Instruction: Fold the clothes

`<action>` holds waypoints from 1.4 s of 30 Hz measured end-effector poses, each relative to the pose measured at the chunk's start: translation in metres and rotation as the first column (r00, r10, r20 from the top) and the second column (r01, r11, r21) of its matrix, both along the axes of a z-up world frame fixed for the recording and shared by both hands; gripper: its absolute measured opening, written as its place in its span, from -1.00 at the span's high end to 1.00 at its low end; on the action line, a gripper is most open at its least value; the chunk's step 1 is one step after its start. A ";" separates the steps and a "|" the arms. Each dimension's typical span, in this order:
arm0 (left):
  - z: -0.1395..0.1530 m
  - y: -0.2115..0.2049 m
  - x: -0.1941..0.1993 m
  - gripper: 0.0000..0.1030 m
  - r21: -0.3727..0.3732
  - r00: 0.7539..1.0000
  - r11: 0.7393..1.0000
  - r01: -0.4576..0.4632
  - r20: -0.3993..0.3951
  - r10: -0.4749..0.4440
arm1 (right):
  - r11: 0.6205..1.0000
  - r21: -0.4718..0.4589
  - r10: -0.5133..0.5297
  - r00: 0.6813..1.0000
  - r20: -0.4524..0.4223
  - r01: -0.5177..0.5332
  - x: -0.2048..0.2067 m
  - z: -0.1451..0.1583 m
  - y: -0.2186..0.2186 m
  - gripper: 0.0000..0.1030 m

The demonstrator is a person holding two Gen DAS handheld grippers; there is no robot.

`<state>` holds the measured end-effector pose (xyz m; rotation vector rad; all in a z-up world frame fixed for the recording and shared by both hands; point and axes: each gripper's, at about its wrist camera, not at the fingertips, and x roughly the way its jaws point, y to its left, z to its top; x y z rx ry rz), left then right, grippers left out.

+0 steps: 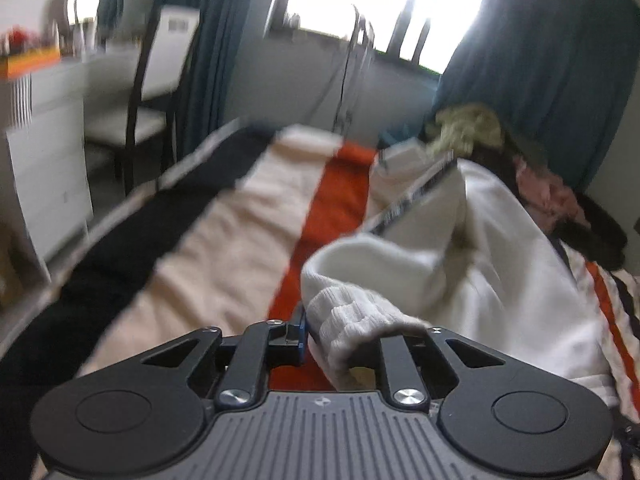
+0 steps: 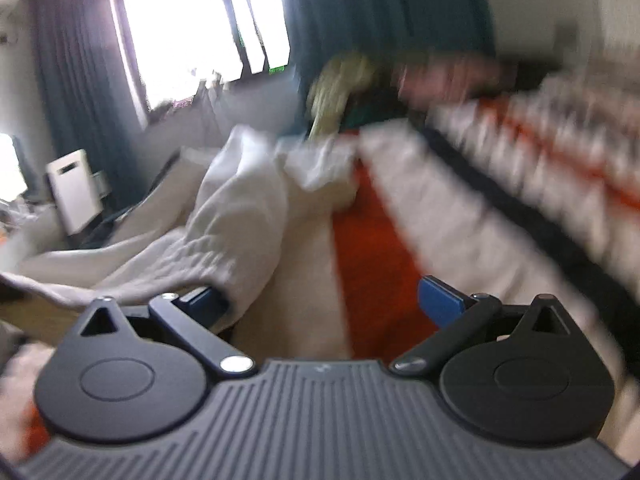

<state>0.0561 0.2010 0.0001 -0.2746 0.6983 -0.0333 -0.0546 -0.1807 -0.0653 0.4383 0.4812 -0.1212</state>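
Note:
A white sweatshirt [image 1: 472,240] lies on a bed with a striped cover [image 1: 240,232] in cream, orange and black. My left gripper [image 1: 344,340] is shut on the sweatshirt's ribbed cuff [image 1: 352,320], and the sleeve runs forward from the jaws. In the right wrist view the sweatshirt [image 2: 224,216] lies at the left, with a ribbed edge by the left finger. My right gripper [image 2: 320,300] is open and empty over the cover [image 2: 376,264]; its blue pads [image 2: 438,300] stand wide apart. Both views are motion-blurred.
A pile of other clothes [image 1: 532,176] lies at the bed's far end by teal curtains [image 1: 560,64]. A chair [image 1: 132,96] and white drawers [image 1: 44,160] stand left of the bed. A window [image 2: 188,28] is behind.

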 end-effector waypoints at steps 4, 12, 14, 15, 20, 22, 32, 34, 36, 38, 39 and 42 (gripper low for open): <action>-0.003 0.013 -0.010 0.22 -0.167 0.996 0.985 0.046 -0.066 -0.058 | 0.942 0.325 0.097 0.995 -0.035 -0.080 -0.009 -0.013 -0.028 -0.98; -0.008 0.029 -0.022 -0.35 -0.306 0.993 0.952 0.015 -0.109 -0.050 | 0.874 0.478 0.099 0.995 0.006 -0.090 -0.006 -0.013 -0.042 -0.75; -0.010 0.032 -0.019 -0.40 -0.330 0.993 0.944 0.008 -0.110 -0.047 | 0.870 0.488 0.095 0.995 -0.018 -0.074 0.004 -0.018 -0.043 -0.36; -0.011 0.033 -0.017 -0.42 -0.342 0.993 0.940 0.004 -0.111 -0.045 | 0.867 0.494 0.093 0.995 -0.030 -0.066 0.008 -0.022 -0.045 -0.36; -0.019 0.035 -0.004 -0.46 -0.356 0.989 0.934 -0.027 -0.143 -0.026 | 0.847 0.531 0.072 0.995 -0.065 -0.026 0.029 -0.042 -0.053 -0.34; -0.025 0.036 -0.001 -0.45 -0.337 0.984 0.939 -0.066 -0.177 0.006 | 0.843 0.536 0.093 0.994 -0.060 -0.047 0.036 -0.046 -0.052 -0.34; -0.050 0.051 0.008 -0.32 -0.362 0.953 0.912 -0.192 -0.291 0.085 | 0.837 0.528 0.202 0.978 -0.049 -0.146 0.067 -0.065 -0.044 -0.35; -0.061 0.055 0.010 -0.33 -0.448 0.945 0.873 -0.193 -0.324 0.042 | 0.826 0.534 0.237 0.971 -0.038 -0.181 0.069 -0.067 -0.041 -0.30; -0.071 0.057 0.011 -0.32 -0.487 0.930 0.841 -0.236 -0.363 0.051 | 0.827 0.522 0.256 0.967 -0.016 -0.210 0.067 -0.063 -0.037 0.32; -0.080 0.055 0.016 -0.24 -0.494 0.919 0.836 -0.241 -0.393 0.032 | 0.834 0.499 0.264 0.964 0.015 -0.236 0.061 -0.055 -0.032 0.46; -0.082 0.053 0.018 -0.09 -0.487 0.915 0.840 -0.240 -0.403 0.028 | 0.841 0.485 0.256 0.966 0.035 -0.240 0.057 -0.051 -0.030 0.50; -0.083 0.046 0.021 0.11 -0.459 0.919 0.861 -0.217 -0.395 0.021 | 0.854 0.470 0.224 0.973 0.055 -0.223 0.048 -0.045 -0.029 0.55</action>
